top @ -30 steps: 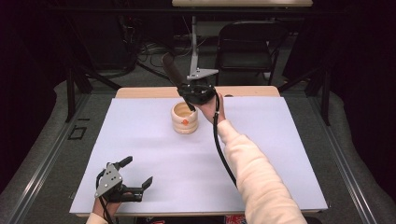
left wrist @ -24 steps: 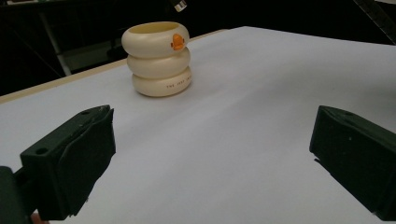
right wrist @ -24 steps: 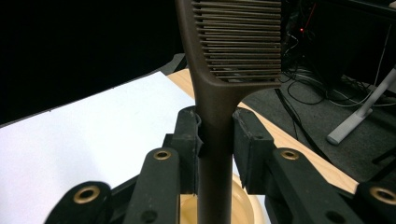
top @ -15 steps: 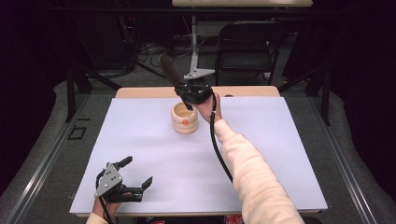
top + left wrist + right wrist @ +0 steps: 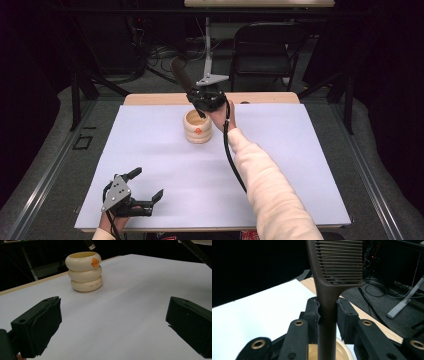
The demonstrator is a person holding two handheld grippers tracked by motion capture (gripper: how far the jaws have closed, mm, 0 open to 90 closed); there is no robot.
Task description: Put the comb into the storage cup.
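Observation:
A cream ribbed cup [image 5: 197, 129] with an orange mark stands at the far middle of the white sheet, and it also shows in the left gripper view [image 5: 85, 271]. My right gripper [image 5: 204, 100] hovers just above and behind it, shut on the handle of a brown comb [image 5: 179, 75]. The comb's teeth [image 5: 339, 262] point up and away. Its handle runs down between the pads [image 5: 313, 312] toward the cup's mouth [image 5: 343, 350], and the handle's tip [image 5: 90, 245] hangs over the rim. My left gripper [image 5: 147, 184] rests at the near left of the sheet, open, with nothing between its jaws [image 5: 112, 325].
The white sheet [image 5: 300, 165] covers a wooden table whose far edge [image 5: 260, 97] shows bare. Behind the table stand a black chair [image 5: 265, 50] and a grey stand [image 5: 207, 55], with cables on the floor. A cable trails from the right gripper along the sleeve [image 5: 270, 195].
The right gripper and comb have barely shifted above the cup. The left gripper has stayed where it was.

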